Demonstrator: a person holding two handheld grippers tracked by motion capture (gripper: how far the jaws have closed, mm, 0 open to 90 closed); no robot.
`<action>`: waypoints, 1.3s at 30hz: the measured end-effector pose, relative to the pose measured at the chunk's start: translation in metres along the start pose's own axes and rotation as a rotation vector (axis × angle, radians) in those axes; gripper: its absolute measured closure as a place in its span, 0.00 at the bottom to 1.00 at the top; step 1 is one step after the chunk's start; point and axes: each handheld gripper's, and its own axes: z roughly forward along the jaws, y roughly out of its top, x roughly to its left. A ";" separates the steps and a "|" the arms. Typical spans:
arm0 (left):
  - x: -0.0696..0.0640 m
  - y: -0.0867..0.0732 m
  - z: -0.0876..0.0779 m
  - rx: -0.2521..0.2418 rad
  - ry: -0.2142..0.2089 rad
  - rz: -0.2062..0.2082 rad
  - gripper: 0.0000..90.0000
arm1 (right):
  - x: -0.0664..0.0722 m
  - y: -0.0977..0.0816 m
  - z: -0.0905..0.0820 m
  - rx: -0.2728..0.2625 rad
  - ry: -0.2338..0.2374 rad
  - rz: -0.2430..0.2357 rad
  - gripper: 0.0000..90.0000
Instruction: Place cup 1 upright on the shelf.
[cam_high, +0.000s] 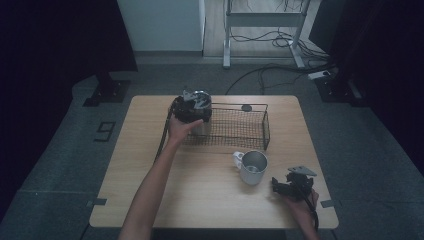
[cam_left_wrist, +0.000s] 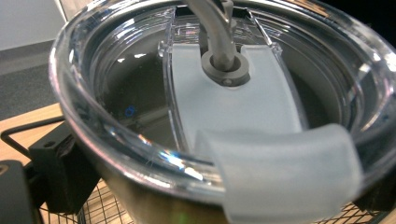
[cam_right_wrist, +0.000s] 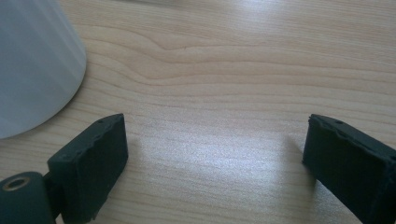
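Two grippers: left gripper (cam_high: 196, 107) clamping lidded tumbler (cam_left_wrist: 219, 107) over basket (cam_high: 250, 131), right gripper (cam_right_wrist: 215, 154) wide.

Glossy clear plastic lid (cam_left_wrist: 224, 93) — matt wooden table (cam_right_wrist: 243, 70) — black wire basket (cam_high: 235, 127).

1. A marking shaped like the digit "9" (cam_high: 105, 131) lies on the grey floor (cam_high: 60, 165), at the left of the high view, just left of the table (cam_high: 210, 200).
2. No other text, label, brand or number can be read on anything else in the three views.
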 end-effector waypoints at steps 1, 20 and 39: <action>0.000 -0.001 0.001 0.003 0.002 -0.001 0.04 | 0.000 0.000 0.000 0.000 0.000 0.000 0.07; -0.005 -0.014 0.015 0.050 0.016 0.004 0.04 | 0.000 0.000 0.000 0.000 0.000 0.000 0.07; -0.004 -0.022 0.013 0.045 0.012 -0.023 0.03 | 0.000 0.000 0.000 -0.001 0.000 0.000 0.07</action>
